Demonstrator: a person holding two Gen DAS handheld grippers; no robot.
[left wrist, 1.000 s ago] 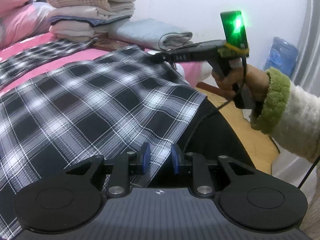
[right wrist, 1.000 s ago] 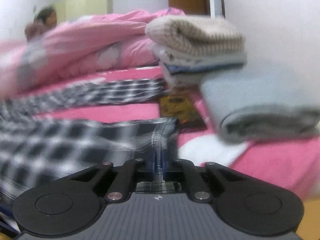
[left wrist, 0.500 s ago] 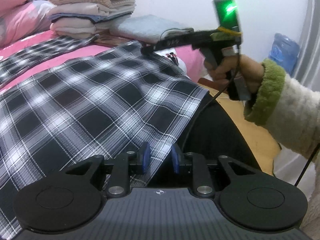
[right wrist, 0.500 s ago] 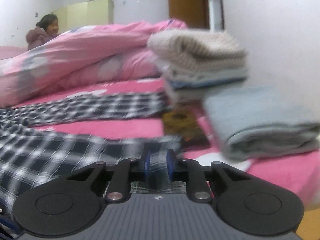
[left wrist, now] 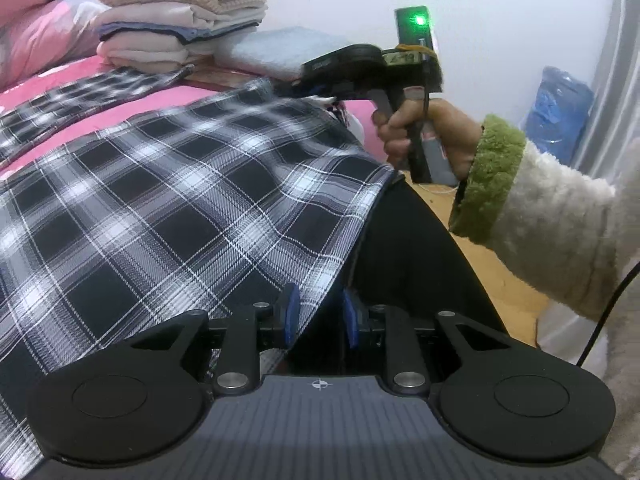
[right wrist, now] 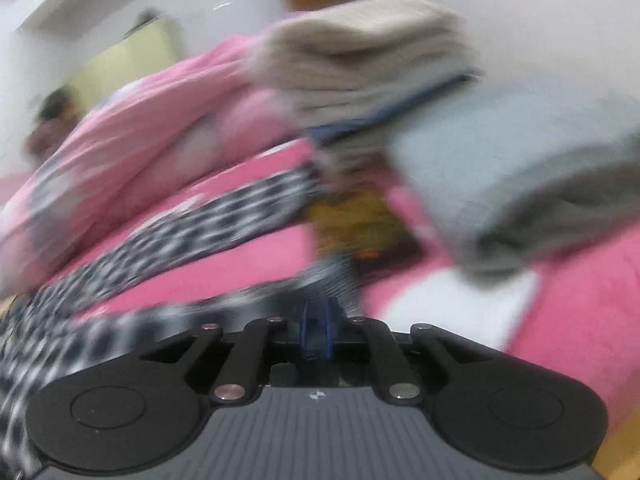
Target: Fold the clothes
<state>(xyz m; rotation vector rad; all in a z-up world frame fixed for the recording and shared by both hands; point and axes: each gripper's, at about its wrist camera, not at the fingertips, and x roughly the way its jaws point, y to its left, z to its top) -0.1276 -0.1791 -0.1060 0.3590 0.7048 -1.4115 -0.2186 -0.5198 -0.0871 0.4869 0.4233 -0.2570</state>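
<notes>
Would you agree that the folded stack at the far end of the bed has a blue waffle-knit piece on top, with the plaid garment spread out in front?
Not quite: the top piece of the folded stack is beige, as the left wrist view shows. The plaid garment does lie spread in front.

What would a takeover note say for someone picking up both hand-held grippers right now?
Left hand-held gripper: open, the plaid garment edge between its fingers, not clamped.
Right hand-held gripper: looks shut at the garment's far corner; that view is blurred.
Garment lies spread flat on the pink bed; folded stack behind it.
Done: nothing folded on this piece.
Left: clamp the near edge, fold it.
</notes>
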